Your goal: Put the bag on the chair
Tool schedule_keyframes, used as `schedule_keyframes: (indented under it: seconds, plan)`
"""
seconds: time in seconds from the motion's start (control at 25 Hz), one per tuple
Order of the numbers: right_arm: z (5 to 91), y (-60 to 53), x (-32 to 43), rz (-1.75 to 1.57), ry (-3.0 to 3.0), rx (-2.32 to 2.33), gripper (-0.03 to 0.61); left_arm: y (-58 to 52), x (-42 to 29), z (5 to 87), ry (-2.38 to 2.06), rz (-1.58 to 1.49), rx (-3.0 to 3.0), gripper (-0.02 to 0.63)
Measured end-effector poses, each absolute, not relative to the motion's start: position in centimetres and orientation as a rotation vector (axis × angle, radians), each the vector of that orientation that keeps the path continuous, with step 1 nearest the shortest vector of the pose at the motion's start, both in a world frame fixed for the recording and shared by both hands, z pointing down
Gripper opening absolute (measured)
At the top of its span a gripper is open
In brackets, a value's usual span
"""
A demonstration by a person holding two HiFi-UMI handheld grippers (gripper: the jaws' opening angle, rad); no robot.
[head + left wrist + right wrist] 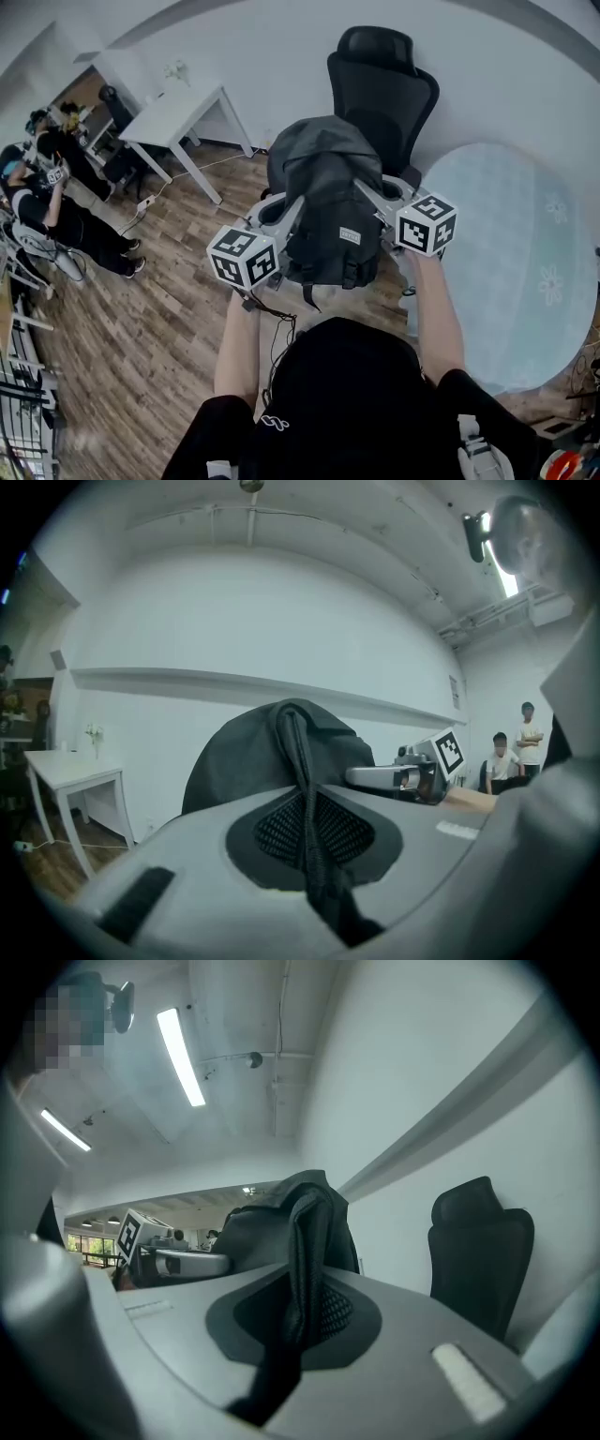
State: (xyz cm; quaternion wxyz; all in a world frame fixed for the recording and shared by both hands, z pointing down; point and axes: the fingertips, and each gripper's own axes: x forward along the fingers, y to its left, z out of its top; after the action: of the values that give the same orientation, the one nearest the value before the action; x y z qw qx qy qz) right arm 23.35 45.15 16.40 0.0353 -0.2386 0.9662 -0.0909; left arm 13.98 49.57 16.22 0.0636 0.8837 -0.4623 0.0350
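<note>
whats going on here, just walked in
A person holds up a dark grey fabric backpack with two hand-held grippers. The left gripper is clamped on one black strap, the right gripper on a second strap. The backpack hangs between them, right in front of a black high-backed office chair. The seat is hidden behind the backpack, so whether the backpack touches it cannot be told.

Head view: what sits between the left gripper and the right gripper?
The black bag hangs between left gripper and right gripper, in front of the chair, clear in the head view. Each one's jaws are shut on a strap.
</note>
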Motion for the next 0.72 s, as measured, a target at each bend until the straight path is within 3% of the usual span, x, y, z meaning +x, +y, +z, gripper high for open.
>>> schedule_keyframes:
  seconds: [0.36,0.72]
  plan:
    - [20.9,40.7,21.4,-0.337,2.970,-0.730,0.025,45.0,12.0,20.4,-1.384,0.114,2.647,0.023]
    - [27.0,28.6,19.7,-0.469,2.985,-0.812,0.025,32.7,10.1,26.7,-1.252,0.138,2.556,0.023]
